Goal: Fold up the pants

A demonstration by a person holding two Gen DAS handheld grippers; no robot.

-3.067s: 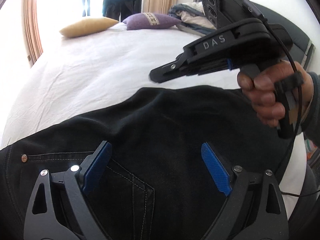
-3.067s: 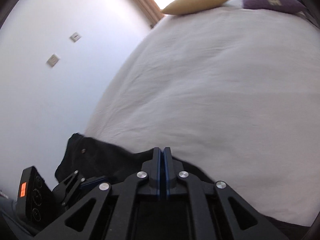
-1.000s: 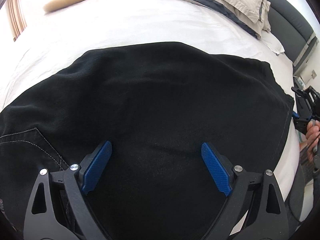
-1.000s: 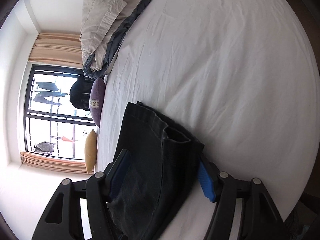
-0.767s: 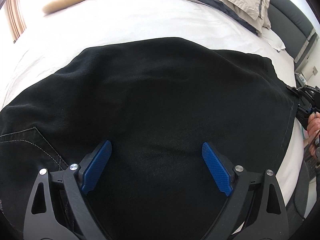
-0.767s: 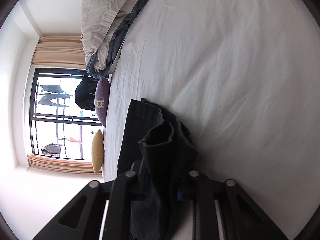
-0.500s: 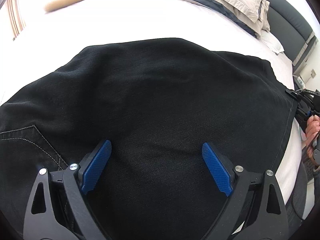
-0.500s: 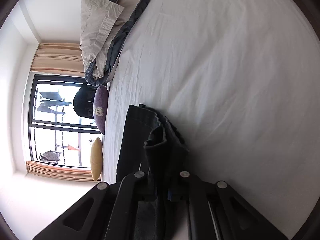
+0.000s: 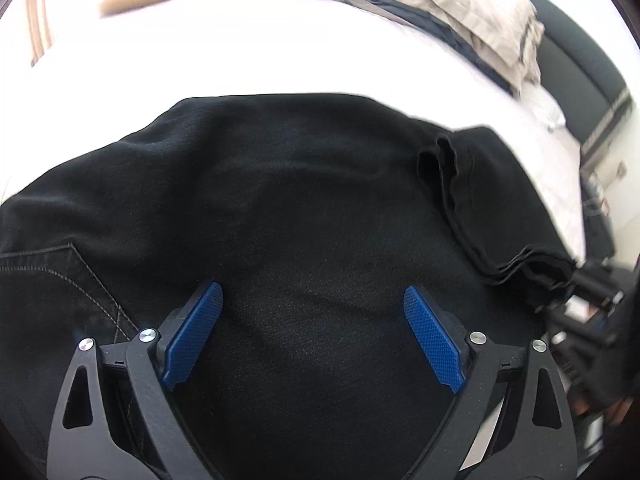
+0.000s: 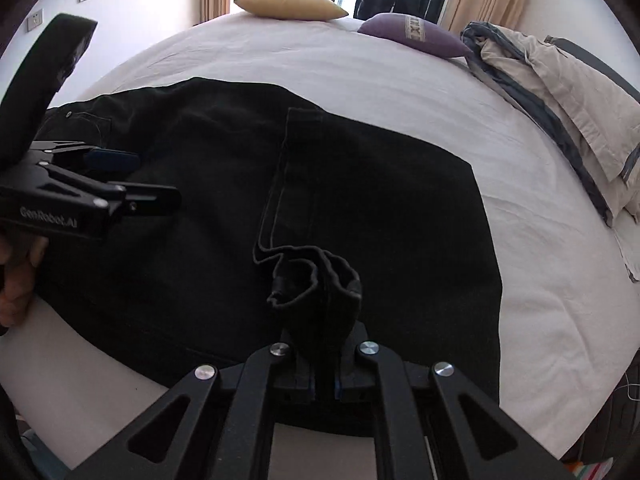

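The left gripper [image 9: 313, 336] is spread wide, its 2 blue pads [image 9: 193, 334] angled out toward 11 and 1 o'clock with a broad gap between them, pointing down and forward. In the right wrist view it enters from 9 o'clock, lying nearly level with its tips toward 3 o'clock, and a bare left hand [image 10: 18, 276] grips its handle at the frame's edge. The right gripper [image 10: 323, 364] has its jaws drawn close together, clamped on a bunched hem of the pants [image 10: 320, 280], fingers pointing toward 12 o'clock. In the left wrist view it sits blurred at 4 o'clock.
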